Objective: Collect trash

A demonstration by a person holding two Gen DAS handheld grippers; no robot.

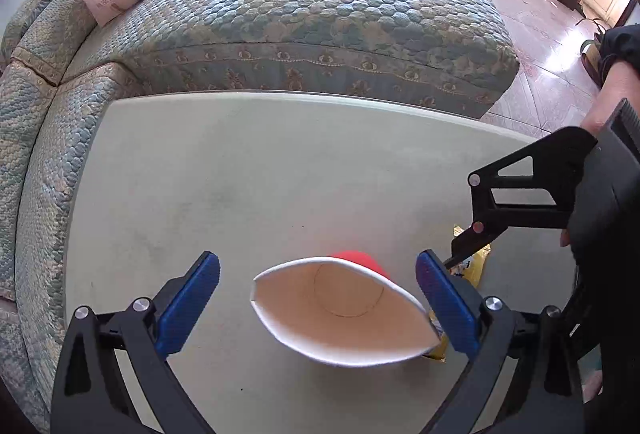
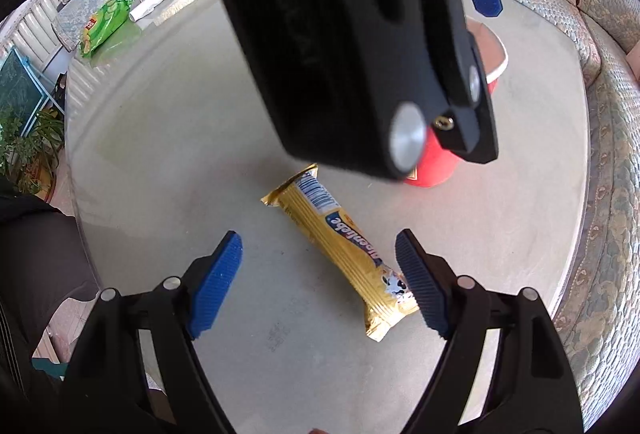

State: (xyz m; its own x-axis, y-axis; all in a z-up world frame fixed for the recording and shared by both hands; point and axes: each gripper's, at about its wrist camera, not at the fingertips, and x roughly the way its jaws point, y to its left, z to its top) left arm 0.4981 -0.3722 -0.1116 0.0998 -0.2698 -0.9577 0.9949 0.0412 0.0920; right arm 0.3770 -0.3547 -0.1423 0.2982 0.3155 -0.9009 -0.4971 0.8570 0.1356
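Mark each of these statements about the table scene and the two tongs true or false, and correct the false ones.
1. The left tongs stand open around the squashed red paper cup. True.
2. The gold snack-bar wrapper sits inside the cup. False: it lies flat on the pale round table beside the cup.
3. The right tongs are clamped on the wrapper. False: open, wrapper between the pads.
4. A green snack bag lies at the table's far edge. True.

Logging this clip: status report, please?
Left gripper open, straddling red paper cup. Right gripper open over gold snack wrapper, not gripping. Left gripper body blocks the right camera's view of the cup.
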